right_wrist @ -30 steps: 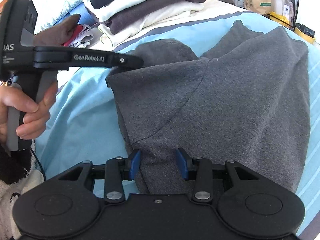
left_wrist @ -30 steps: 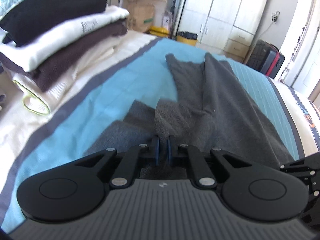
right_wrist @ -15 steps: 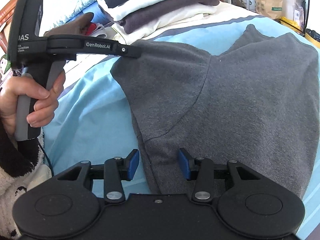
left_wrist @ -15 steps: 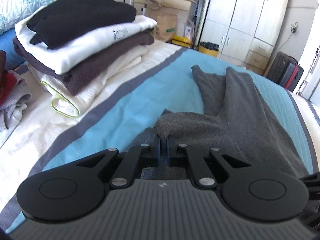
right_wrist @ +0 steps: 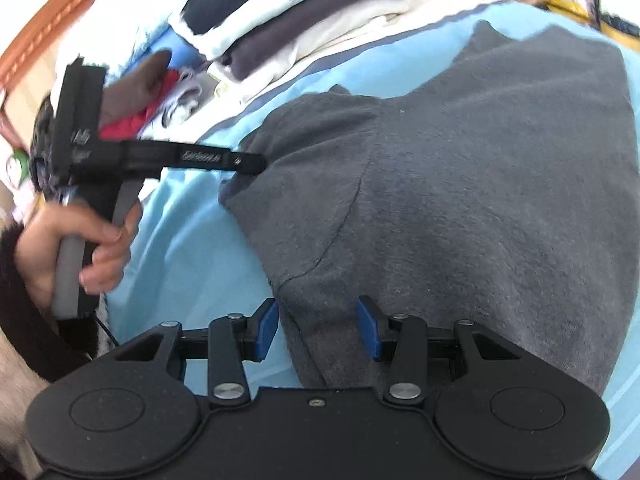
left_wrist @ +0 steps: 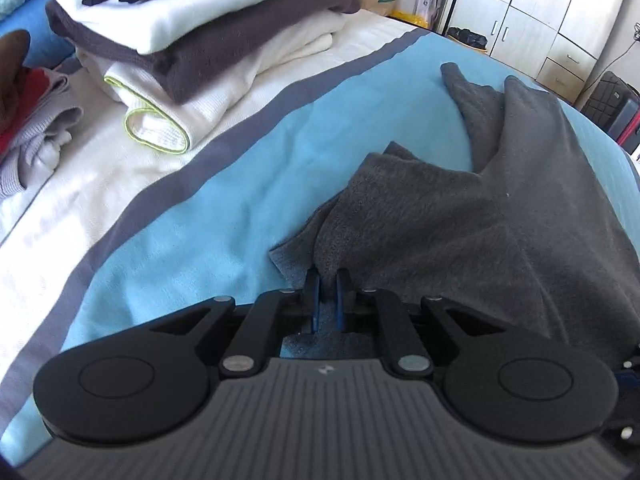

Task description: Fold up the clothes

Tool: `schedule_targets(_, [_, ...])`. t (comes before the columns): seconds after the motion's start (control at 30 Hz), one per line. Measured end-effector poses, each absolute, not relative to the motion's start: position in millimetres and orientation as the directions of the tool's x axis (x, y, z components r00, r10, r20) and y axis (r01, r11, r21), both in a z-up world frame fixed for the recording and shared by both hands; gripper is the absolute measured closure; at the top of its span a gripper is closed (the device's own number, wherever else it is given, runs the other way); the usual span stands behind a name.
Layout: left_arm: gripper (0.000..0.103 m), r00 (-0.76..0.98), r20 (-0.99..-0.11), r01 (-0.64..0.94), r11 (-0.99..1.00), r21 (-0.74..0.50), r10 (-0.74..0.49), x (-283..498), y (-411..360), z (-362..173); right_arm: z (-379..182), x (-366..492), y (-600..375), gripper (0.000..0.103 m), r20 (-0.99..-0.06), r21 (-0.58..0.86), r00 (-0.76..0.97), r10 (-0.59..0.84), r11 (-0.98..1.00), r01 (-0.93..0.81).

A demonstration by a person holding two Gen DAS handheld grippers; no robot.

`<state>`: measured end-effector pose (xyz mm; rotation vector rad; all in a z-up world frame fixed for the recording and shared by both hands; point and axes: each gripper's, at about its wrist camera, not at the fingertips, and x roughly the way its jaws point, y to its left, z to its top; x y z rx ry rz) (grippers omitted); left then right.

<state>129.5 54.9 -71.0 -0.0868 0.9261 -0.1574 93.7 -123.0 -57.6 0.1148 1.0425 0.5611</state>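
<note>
A grey fleece garment [left_wrist: 472,208] lies spread on the blue bedcover [left_wrist: 224,216]; it also fills the right wrist view [right_wrist: 460,168]. My left gripper [left_wrist: 326,280] is shut on a fold of its near edge and holds it slightly lifted. In the right wrist view the left gripper [right_wrist: 256,164] meets the garment's left corner, held by a hand [right_wrist: 88,248]. My right gripper [right_wrist: 318,320] is open, its blue pads on either side of the garment's near hem, not closed on it.
A stack of folded clothes [left_wrist: 208,32] sits at the back left on the white part of the bed; it also shows in the right wrist view [right_wrist: 304,16]. Loose red and grey clothes [left_wrist: 32,120] lie left. White wardrobes [left_wrist: 540,4] and a suitcase [left_wrist: 616,108] stand beyond.
My left gripper has carried the grey fold leftwards and nearer the folded stack. My right gripper has stayed open at the hem.
</note>
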Motion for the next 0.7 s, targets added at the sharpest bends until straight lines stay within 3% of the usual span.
schedule_targets(0.2, [0.085,0.573,-0.803,0.056,0.985,-0.16,-0.163,128,63,-70,-56,92,-123,0.054,-0.791,0.343,0.374,0.484,0.858,-0.384])
schedule_targets(0.27, [0.078,0.58,-0.8,0.039,0.986,-0.16,-0.153,127,67,-68,-56,91,-123,0.054,-0.794,0.338,0.373,0.48,0.859,-0.385])
schedule_targets(0.4, [0.075,0.622,-0.774,0.025,0.991,-0.132,-0.118,125,68,-62,-55,88,-120,0.054,-0.804,0.313,0.37,0.465,0.861,-0.401])
schedule_targets(0.57, [0.074,0.617,-0.782,-0.033,0.996,0.084,0.086,119,63,-45,-20,88,-154,0.054,-0.772,0.395,0.407,0.489,0.87,-0.296])
schedule_targets(0.7, [0.074,0.669,-0.739,-0.008,0.994,-0.11,-0.076,117,76,-7,30,106,-222,0.052,-0.69,0.49,0.532,0.491,0.857,-0.156])
